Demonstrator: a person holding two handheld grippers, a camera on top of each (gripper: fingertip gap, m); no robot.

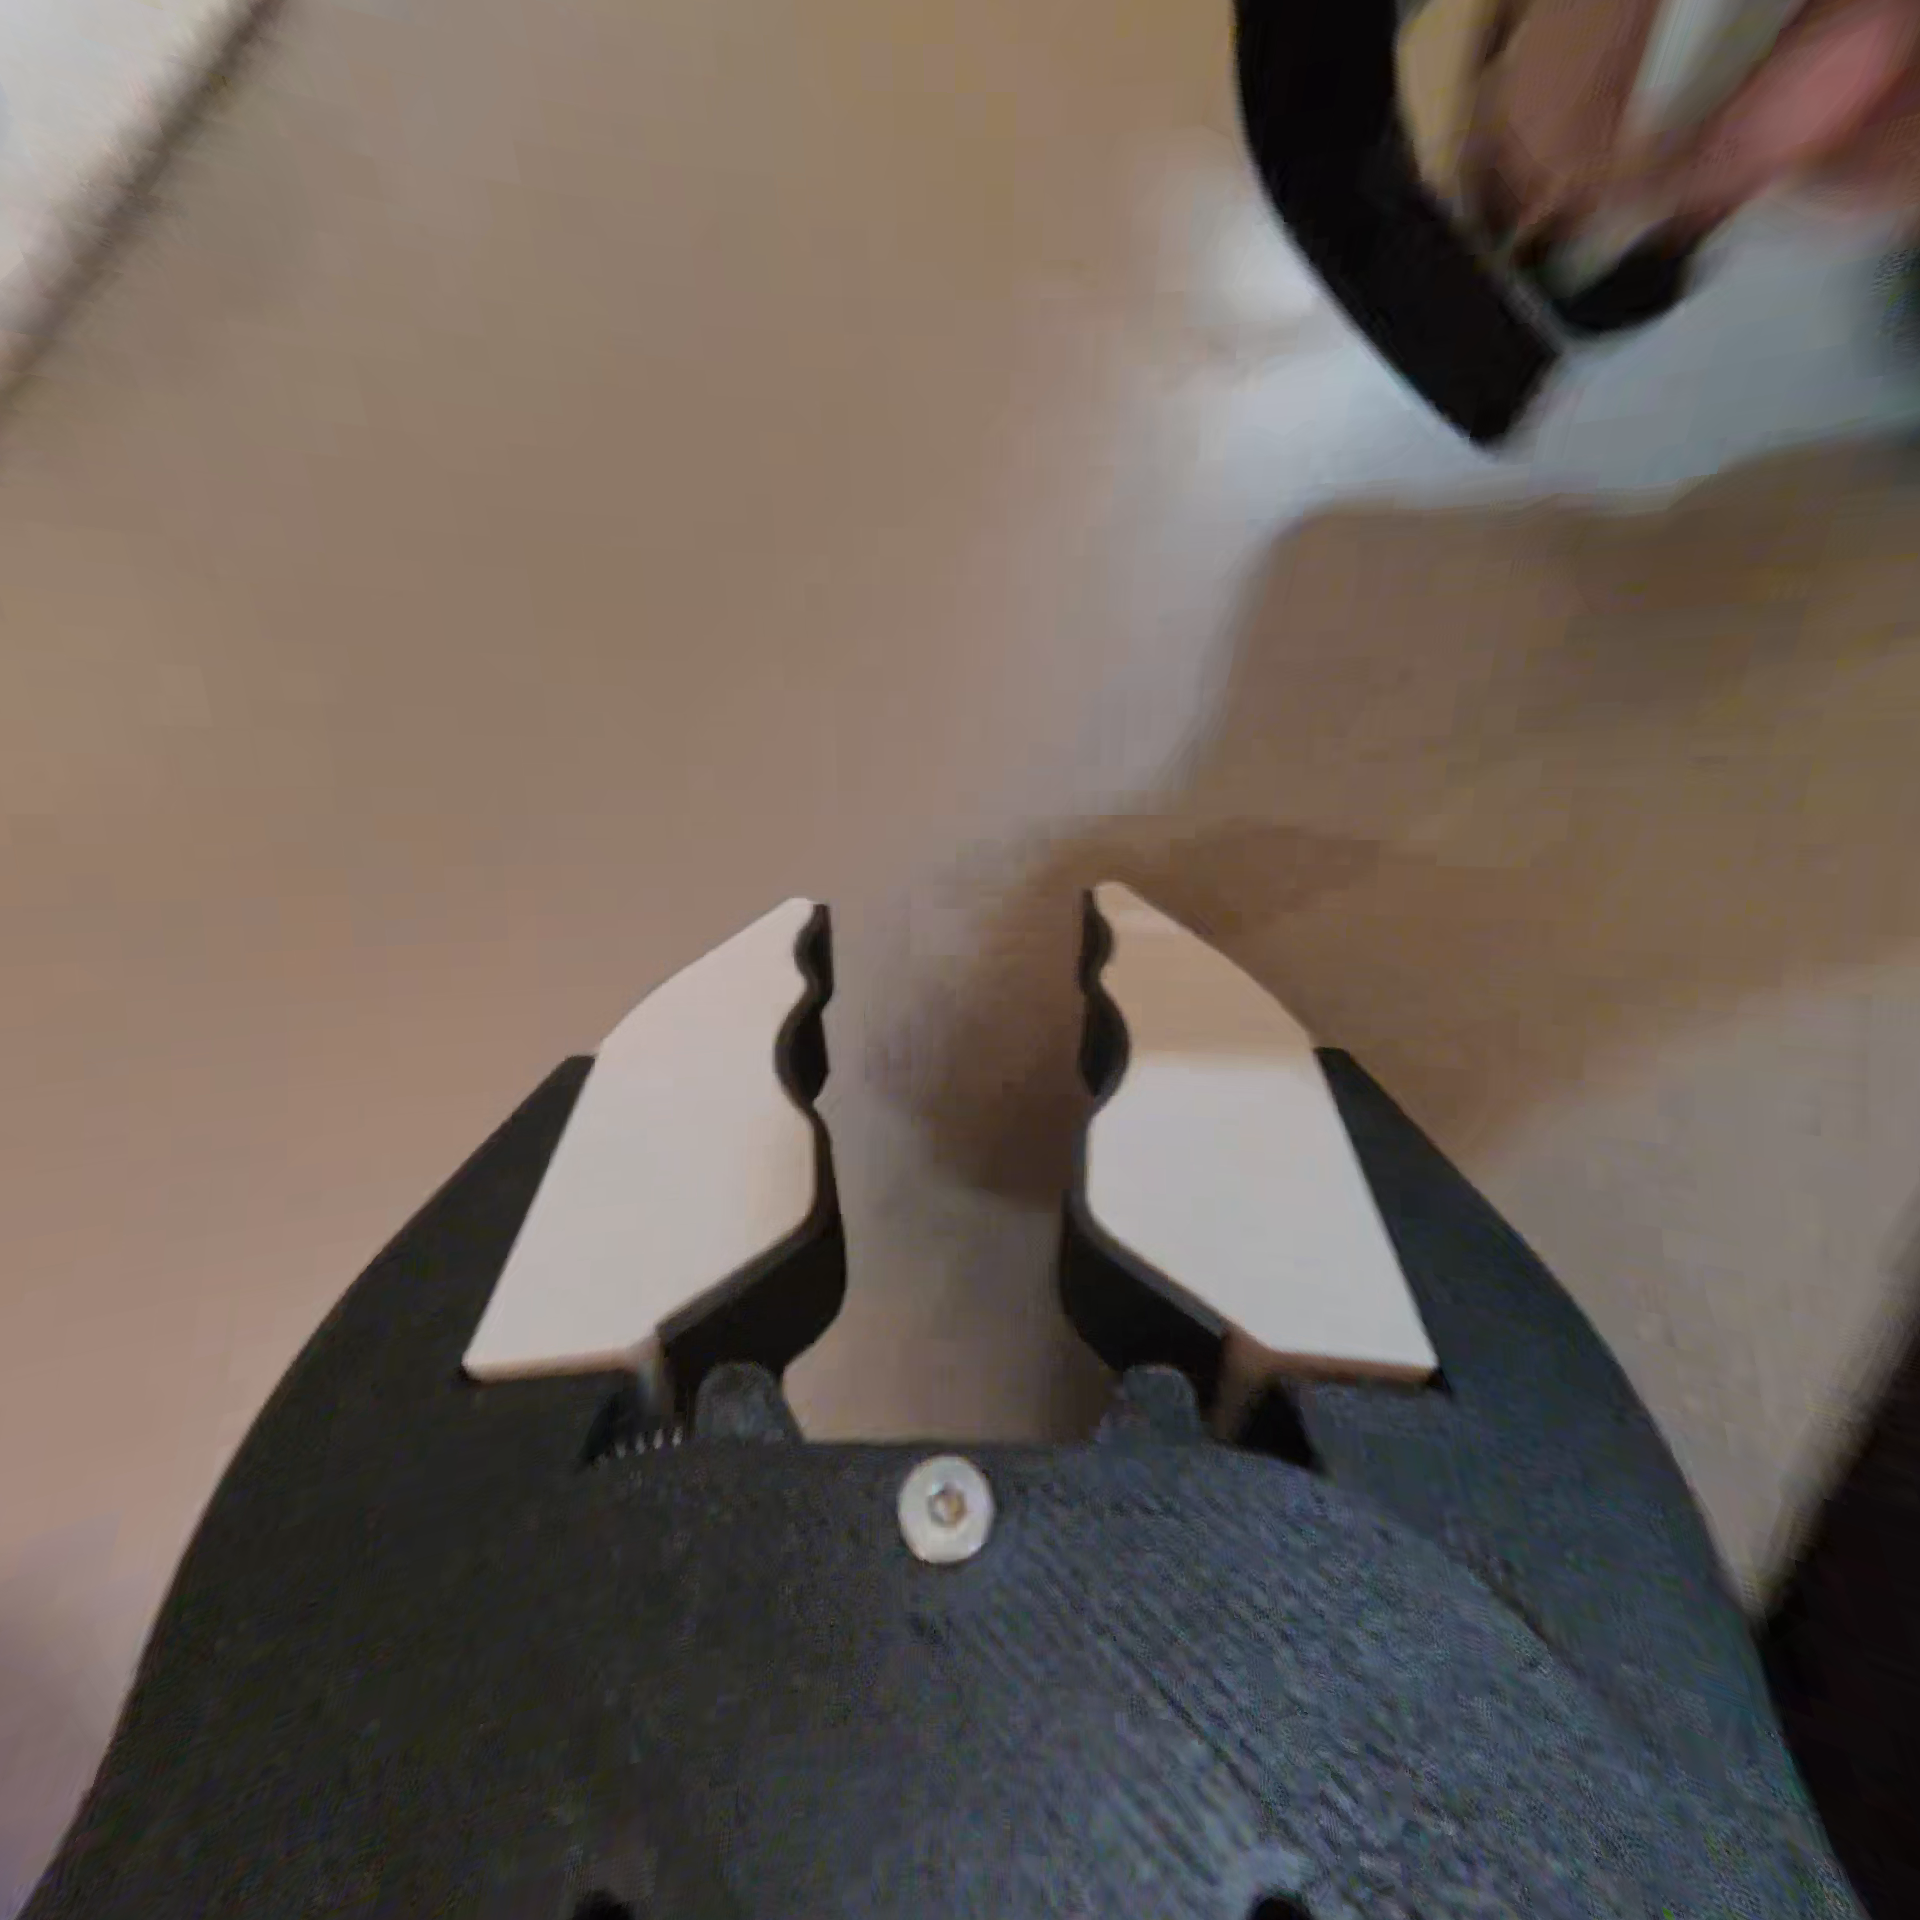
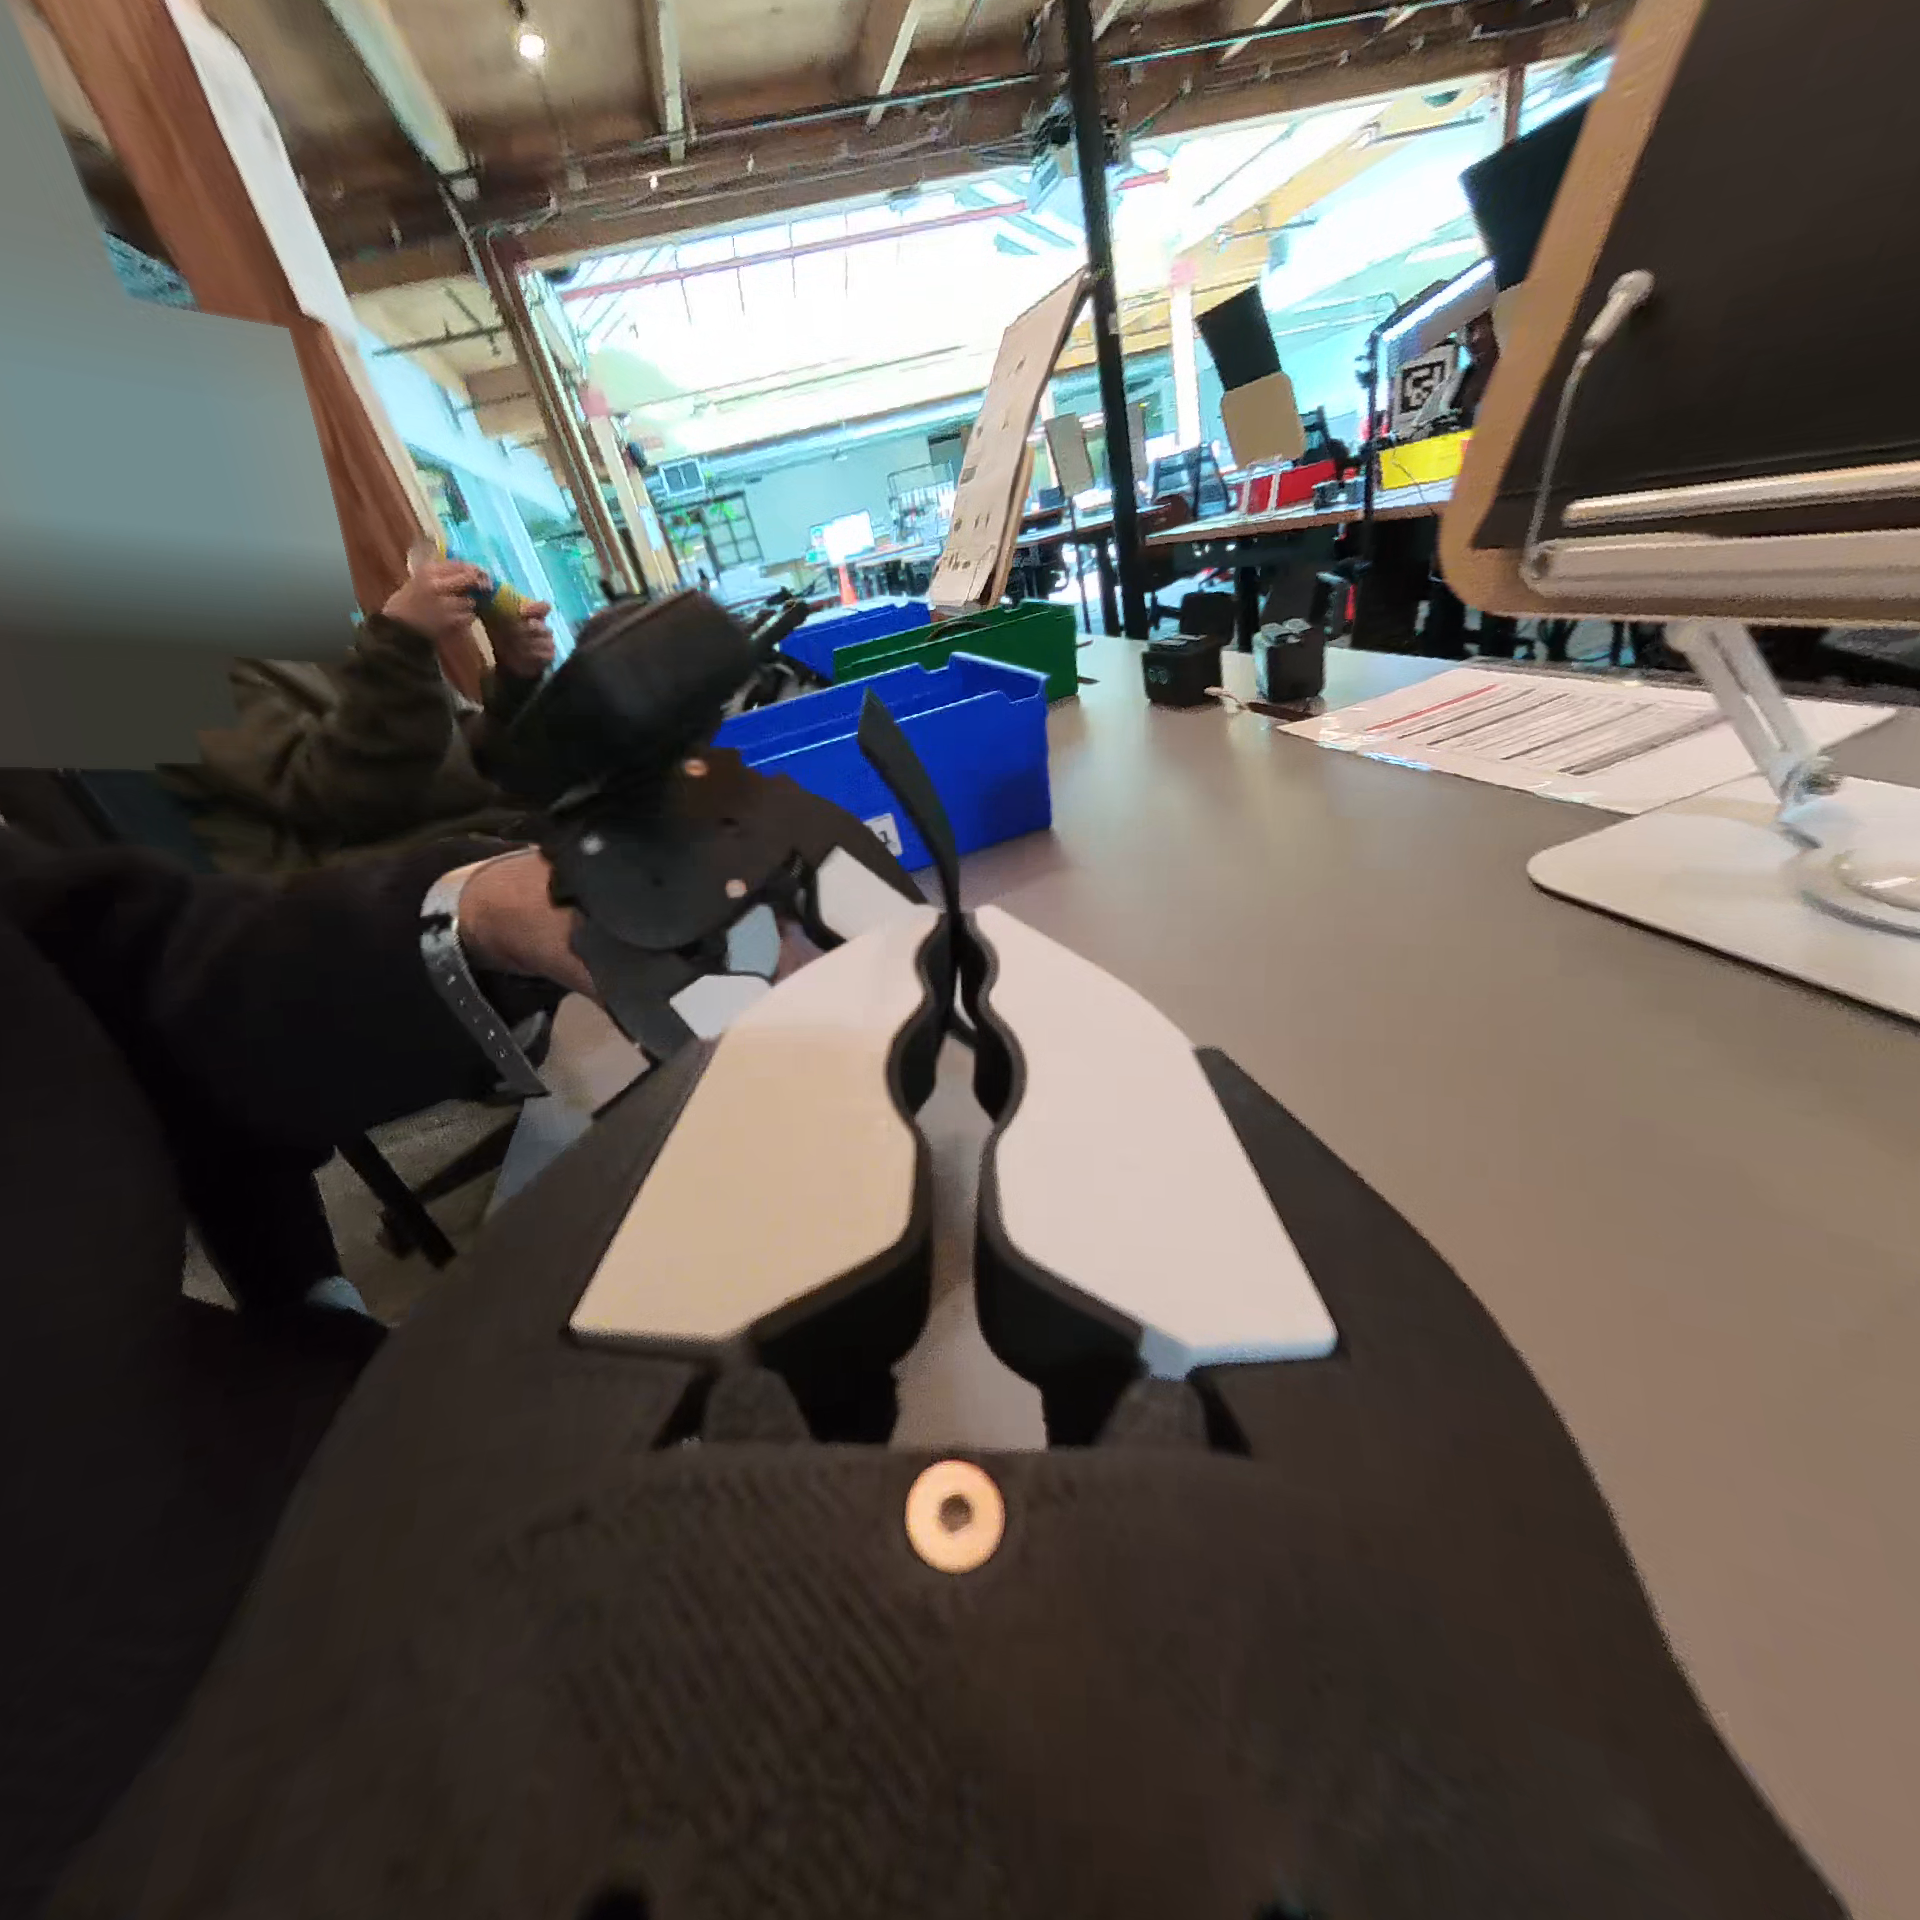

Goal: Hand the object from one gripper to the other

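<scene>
The object is a thin, curved black strip point(image 2: 909, 790). My right gripper point(image 2: 961, 920) is shut on its lower end, and the strip stands up and leans left above the fingertips. My left gripper point(image 1: 956, 914) is open and empty over a tan surface, its jaws well apart. The strip also shows in the left wrist view point(image 1: 1382, 260) at the upper right, blurred by motion and well clear of the left jaws. In the right wrist view the left gripper point(image 2: 769, 956) sits just left of my right fingertips, held by a hand in a dark sleeve.
A grey table point(image 2: 1351, 987) runs ahead. Blue bins point(image 2: 935, 748) and a green bin point(image 2: 987, 634) stand beyond the grippers. A monitor on a white stand point(image 2: 1766, 862) and a printed sheet point(image 2: 1538, 727) lie to the right. A seated person point(image 2: 343, 717) is at the left.
</scene>
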